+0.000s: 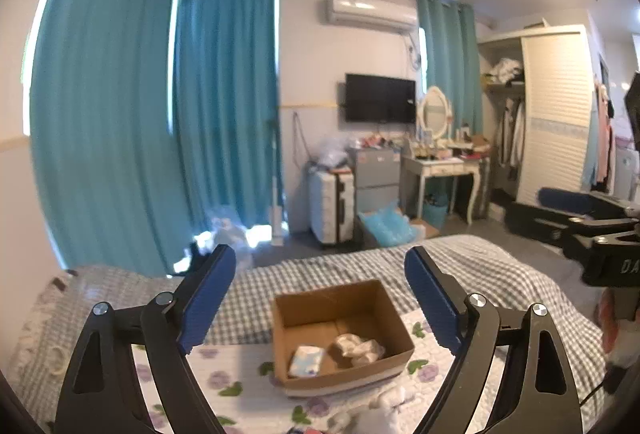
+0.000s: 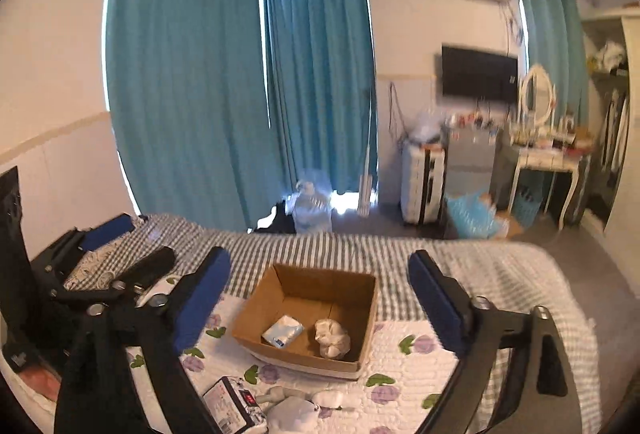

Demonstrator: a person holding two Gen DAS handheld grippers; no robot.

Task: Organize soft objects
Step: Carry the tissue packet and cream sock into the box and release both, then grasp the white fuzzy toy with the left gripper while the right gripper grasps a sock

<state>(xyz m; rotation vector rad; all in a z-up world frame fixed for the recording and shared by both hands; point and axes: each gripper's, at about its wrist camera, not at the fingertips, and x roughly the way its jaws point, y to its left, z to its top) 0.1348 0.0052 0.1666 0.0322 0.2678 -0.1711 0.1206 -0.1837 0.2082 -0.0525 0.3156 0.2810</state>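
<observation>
My left gripper (image 1: 320, 294) and right gripper (image 2: 320, 294), both held above the bed (image 2: 500, 274) with jaws spread wide and nothing between them. Cardboard box (image 2: 370, 330), open-topped, on the floral quilt (image 2: 416, 366) between the jaws in both views. Inside the box: a folded white-and-blue cloth (image 2: 282, 331) at left and a rolled cream sock bundle (image 2: 332, 338) at right, near each other. More pale soft items (image 2: 304, 408) lie loose on the quilt just in front of the box, beside a small printed packet (image 2: 234, 404).
</observation>
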